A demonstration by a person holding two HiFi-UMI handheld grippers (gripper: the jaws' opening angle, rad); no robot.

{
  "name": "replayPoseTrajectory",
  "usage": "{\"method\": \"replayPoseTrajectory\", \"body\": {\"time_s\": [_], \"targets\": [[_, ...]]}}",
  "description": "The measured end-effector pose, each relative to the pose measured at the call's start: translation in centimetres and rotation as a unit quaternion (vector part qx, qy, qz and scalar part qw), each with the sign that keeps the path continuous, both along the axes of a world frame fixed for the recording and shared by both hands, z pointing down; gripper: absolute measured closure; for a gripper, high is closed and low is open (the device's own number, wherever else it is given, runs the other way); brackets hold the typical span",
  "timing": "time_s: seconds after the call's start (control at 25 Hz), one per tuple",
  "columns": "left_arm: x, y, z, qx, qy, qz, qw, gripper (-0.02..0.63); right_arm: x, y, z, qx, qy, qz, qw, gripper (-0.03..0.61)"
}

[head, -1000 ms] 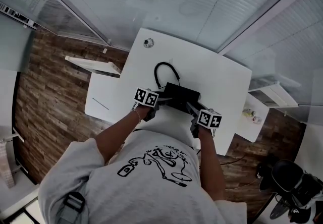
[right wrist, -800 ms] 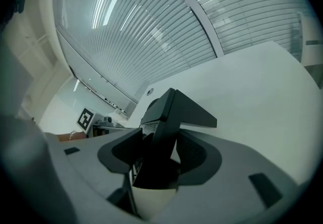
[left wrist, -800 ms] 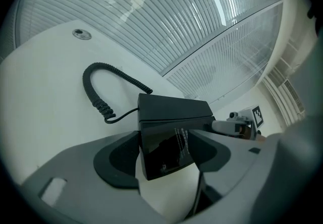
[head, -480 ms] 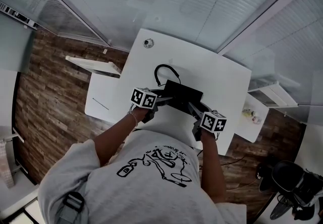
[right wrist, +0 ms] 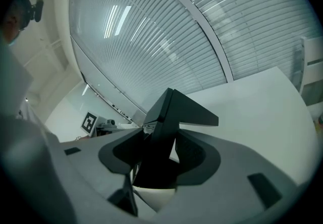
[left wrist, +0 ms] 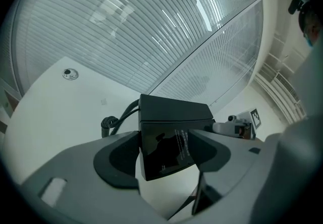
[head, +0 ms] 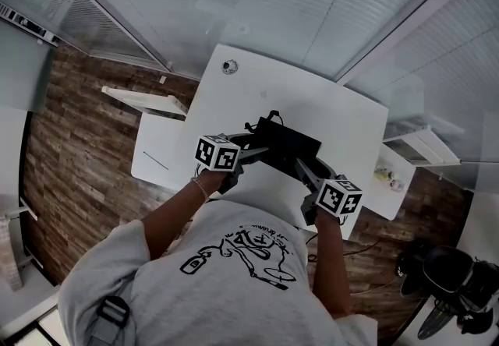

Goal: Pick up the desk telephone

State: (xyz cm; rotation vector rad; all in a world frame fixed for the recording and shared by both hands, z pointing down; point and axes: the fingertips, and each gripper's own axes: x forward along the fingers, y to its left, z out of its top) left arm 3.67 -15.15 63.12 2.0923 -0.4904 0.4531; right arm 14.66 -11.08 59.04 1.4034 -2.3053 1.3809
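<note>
Phone (head: pixel 285 142) is clamped off the table (head: pixel 335 114) between left gripper (head: pixel 256 152) and right gripper (head: pixel 302 166), whose jaws just tightened on it; raise both evenly, minding the cord (left wrist: pixel 107 123).

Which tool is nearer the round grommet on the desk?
Left. The left tool grips the telephone's side toward the grommet; the right tool, its jaws just closed further, grips the opposite side, farther off.

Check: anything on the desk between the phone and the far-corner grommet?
Only the cord by the phone; otherwise bare desk up to the grommet. Head view shows it.
</note>
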Motion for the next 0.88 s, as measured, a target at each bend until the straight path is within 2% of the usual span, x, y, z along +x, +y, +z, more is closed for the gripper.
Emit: {"method": "replayPoseTrajectory", "body": {"time_s": [0.44, 0.88], "targets": [[0.1, -0.4, -7.2, 0.028, 0.021, -0.015, 0.9993, 0.314, -0.2, -0.4, -7.8, 0.046, 0.004, -0.001, 0.999, 0.391], [-0.1, 0.2, -12.7, 0.052, 0.031, -0.019, 0.9980, 0.315, -0.4, 0.5, -13.2, 0.074, 0.005, -0.003, 0.997, 0.392]]}}
